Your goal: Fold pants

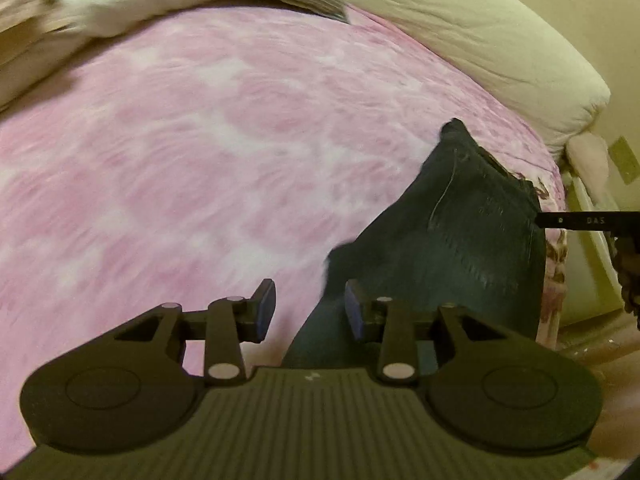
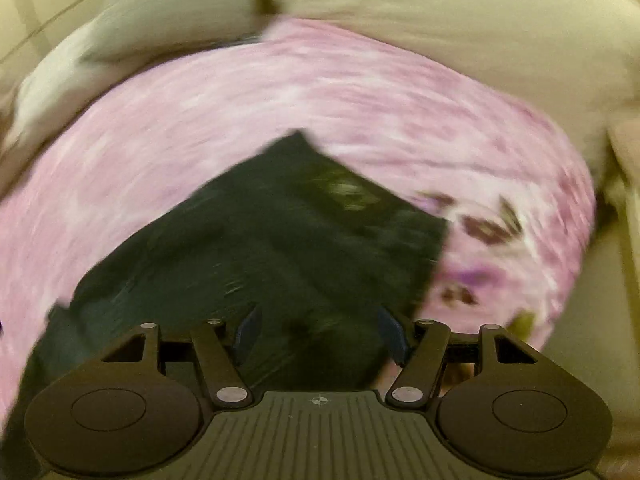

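The dark pants [image 1: 460, 240] are lying on the pink blanket [image 1: 200, 140], near the right edge of the bed and below the pale pillows [image 1: 480, 40] at the far side. The left gripper [image 1: 310, 306] is hanging with its jaws apart and nothing between them; the cloth is passing just beside its right finger. The right gripper [image 2: 318, 330] is standing spread wide over the pants [image 2: 280, 232], and the blur is hiding whether its pads are touching the cloth. I judge that one fold is being finished or the next is being prepared. The next move is calling for both grippers to pinch one edge and carry it across evenly.
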`<state>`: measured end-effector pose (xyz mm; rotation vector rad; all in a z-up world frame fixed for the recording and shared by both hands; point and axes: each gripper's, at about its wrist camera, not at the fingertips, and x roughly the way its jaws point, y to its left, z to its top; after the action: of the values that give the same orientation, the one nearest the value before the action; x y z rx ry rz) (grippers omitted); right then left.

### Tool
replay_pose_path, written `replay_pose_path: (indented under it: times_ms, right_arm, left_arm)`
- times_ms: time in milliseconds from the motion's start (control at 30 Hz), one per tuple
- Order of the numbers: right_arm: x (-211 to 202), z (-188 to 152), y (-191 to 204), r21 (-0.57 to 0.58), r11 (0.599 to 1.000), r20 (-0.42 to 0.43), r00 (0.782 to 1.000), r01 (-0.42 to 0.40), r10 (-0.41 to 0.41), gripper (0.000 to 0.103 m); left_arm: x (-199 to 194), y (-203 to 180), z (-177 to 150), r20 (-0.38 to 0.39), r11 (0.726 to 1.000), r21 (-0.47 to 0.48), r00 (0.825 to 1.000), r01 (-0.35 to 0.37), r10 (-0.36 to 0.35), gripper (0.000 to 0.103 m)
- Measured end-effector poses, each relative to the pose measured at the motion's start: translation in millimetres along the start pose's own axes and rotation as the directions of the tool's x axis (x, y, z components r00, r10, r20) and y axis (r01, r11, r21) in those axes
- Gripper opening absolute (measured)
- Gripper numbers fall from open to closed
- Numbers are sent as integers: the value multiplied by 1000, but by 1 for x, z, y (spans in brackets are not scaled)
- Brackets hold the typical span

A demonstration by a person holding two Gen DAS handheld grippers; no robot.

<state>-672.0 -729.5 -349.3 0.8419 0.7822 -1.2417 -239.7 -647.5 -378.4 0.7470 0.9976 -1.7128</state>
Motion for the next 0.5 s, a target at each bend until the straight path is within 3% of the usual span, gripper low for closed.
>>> replay_pose_path:
  times_ms: [100, 300, 333, 367, 433, 500]
  right_arm:
    - [14, 13, -31, 110, 994, 0, 1000, -11, 11, 60]
    - [29, 23, -68, 287, 955, 58, 997, -72, 58, 59]
    - [33, 25, -71, 292, 952, 64, 995, -88, 72, 53]
    - [36, 27, -74, 294, 950, 65, 994, -101, 86, 32]
    - [41, 31, -80, 312, 947, 40, 997, -72, 62, 0]
    - [28, 39, -84, 313, 947, 75, 996, -73, 52, 0]
  left_arm:
    - [31, -10, 20, -42, 1000, 24, 999, 11, -10, 34]
    - [46, -14, 26, -98, 998, 64, 995, 4, 3, 36]
    - [48, -14, 25, -106, 998, 59, 994, 1, 6, 36]
    - [49, -13, 24, -114, 998, 58, 993, -2, 8, 36]
    - [50, -14, 21, -128, 998, 59, 992, -3, 11, 36]
    - [49, -15, 18, -134, 998, 59, 991, 0, 8, 36]
